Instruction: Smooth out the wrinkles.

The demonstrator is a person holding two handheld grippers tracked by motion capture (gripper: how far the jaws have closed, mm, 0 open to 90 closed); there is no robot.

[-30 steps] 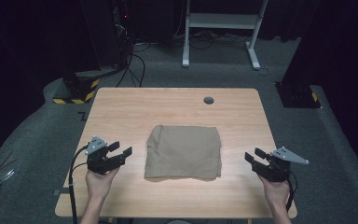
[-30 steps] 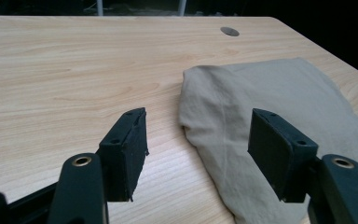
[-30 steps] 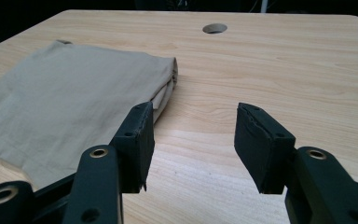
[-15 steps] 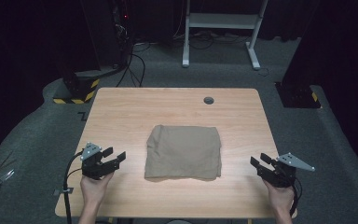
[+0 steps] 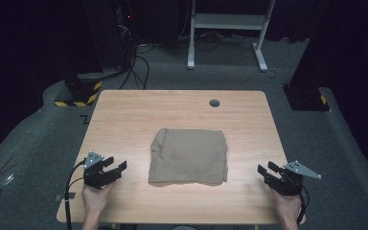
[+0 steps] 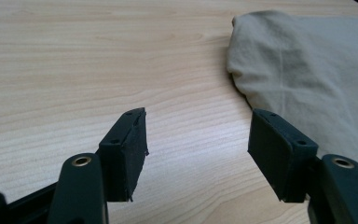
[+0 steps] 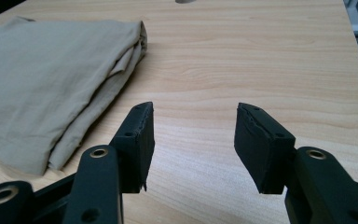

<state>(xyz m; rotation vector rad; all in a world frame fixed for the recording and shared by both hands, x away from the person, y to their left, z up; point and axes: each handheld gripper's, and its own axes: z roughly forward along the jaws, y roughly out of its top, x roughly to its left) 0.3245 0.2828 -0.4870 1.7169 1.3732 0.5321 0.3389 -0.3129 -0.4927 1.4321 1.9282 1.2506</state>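
A folded tan cloth [image 5: 189, 155] lies flat in the middle of the wooden table [image 5: 124, 120]. My left gripper [image 5: 116, 167] rests near the front left, open and empty, a short way left of the cloth. In the left gripper view the cloth [image 6: 307, 70] sits ahead and to the right of my left gripper [image 6: 198, 140]. My right gripper [image 5: 267, 170] is at the front right edge, open and empty, right of the cloth. In the right gripper view the cloth's folded edge [image 7: 51, 79] lies left of my right gripper [image 7: 193, 135].
A small round grommet hole [image 5: 214, 103] sits near the table's far edge. Beyond the table stand a white desk frame [image 5: 227, 28] and dark equipment with cables [image 5: 124, 43]. A yellow-black striped base [image 5: 76, 93] lies on the floor at far left.
Both hands have drawn back toward the front edge of the table, away from the cloth. The cloth has not moved.
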